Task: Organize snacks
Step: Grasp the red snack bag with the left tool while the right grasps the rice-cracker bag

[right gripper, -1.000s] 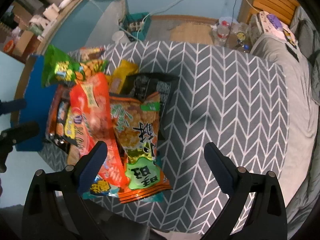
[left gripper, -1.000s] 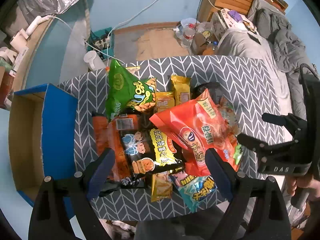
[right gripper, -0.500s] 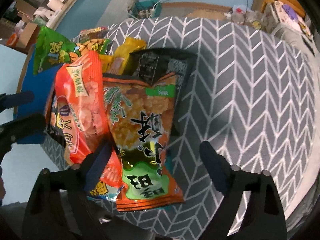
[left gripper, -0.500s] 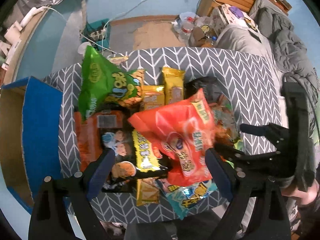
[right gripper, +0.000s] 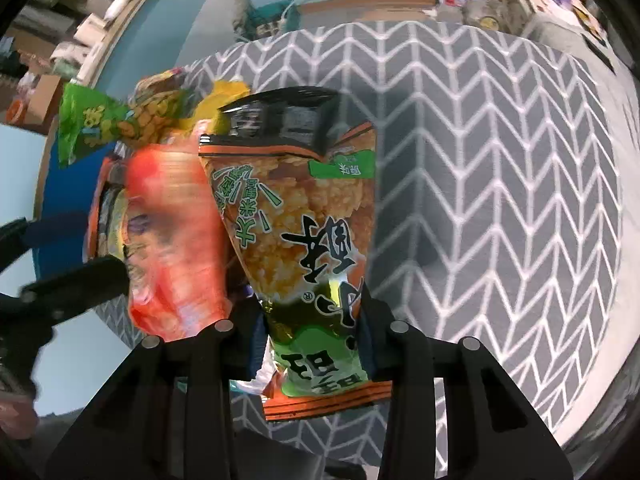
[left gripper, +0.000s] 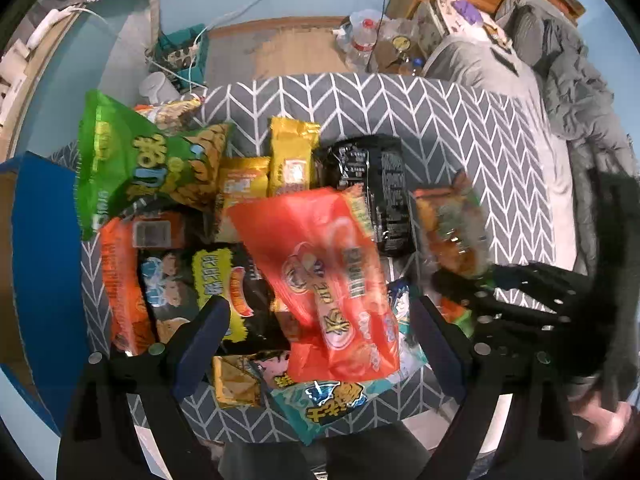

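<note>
A second ago the right gripper (right gripper: pixel 310 344) stood wide above the pile with nothing between its fingers; now its jaws are closing on the lower part of the orange-and-green rice-cracker bag (right gripper: pixel 304 232), whose foil pinches inward between the pads. In the right wrist view that bag fills the centre and runs toward 12 o'clock, its top edge over the black packet (right gripper: pixel 280 114). The red bag (right gripper: pixel 176 236) beside it, at 9 o'clock, is smeared with blur.

The left gripper (left gripper: pixel 316 328) has come lower over the heap since the earlier frame, so the snacks look larger. Its jaws stand wide apart and hold nothing; the red bag (left gripper: pixel 320 280) lies under the gap between its fingers. At 3 o'clock in the left wrist view the right gripper (left gripper: pixel 500 288) shows as a dark frame, with the rice-cracker bag (left gripper: pixel 452 228) blurred at its tip.

Counted in the left wrist view: one green bag (left gripper: pixel 132 160) at 10 o'clock, two yellow packets (left gripper: pixel 292 156) near 12, one black packet (left gripper: pixel 372 188), one red bag, one rice-cracker bag, one orange bag (left gripper: pixel 120 288) at 9 o'clock, one dark bag with a yellow label (left gripper: pixel 212 280), one small amber packet (left gripper: pixel 234 384) and one teal bag (left gripper: pixel 332 400) at 6 o'clock. More may lie hidden underneath.

All rest on one grey chevron-patterned cloth (left gripper: pixel 460 128), with one blue box (left gripper: pixel 36 248) at its 9 o'clock edge.
</note>
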Demonstrator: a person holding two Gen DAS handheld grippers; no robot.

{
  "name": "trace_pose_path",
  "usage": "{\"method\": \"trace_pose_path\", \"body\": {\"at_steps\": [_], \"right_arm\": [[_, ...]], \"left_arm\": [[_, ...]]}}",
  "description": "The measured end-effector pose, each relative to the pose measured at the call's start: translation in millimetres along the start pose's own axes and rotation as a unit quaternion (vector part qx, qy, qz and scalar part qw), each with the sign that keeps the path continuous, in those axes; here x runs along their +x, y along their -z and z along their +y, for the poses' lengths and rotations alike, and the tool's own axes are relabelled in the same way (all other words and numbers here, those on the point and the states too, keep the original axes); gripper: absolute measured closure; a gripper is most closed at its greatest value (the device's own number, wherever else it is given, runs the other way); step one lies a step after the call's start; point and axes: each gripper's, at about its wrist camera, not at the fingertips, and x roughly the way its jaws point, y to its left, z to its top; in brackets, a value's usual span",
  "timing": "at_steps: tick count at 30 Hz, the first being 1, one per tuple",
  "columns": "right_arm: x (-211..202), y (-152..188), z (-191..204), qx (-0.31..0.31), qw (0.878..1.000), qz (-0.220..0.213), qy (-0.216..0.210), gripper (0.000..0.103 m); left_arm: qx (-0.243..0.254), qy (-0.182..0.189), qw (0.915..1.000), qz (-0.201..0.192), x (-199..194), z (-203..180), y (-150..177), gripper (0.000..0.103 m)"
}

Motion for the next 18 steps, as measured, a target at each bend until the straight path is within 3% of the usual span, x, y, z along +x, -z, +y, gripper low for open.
{"method": "trace_pose_path", "body": {"at_steps": [10, 18], "right_arm": [[-1, 7, -14, 0.016, 0.999, 0.01, 0.029, 0.066], [-11, 24, -33, 0.02, 0.999, 0.018, 0.037, 0.066]], "left_arm": [[-0.035, 0.01, 0.999, 0.027, 29, -17, -3, 0.003], [-0.048, -0.014, 0.9964, 0.068, 62, -27, -11, 0.002]]}}
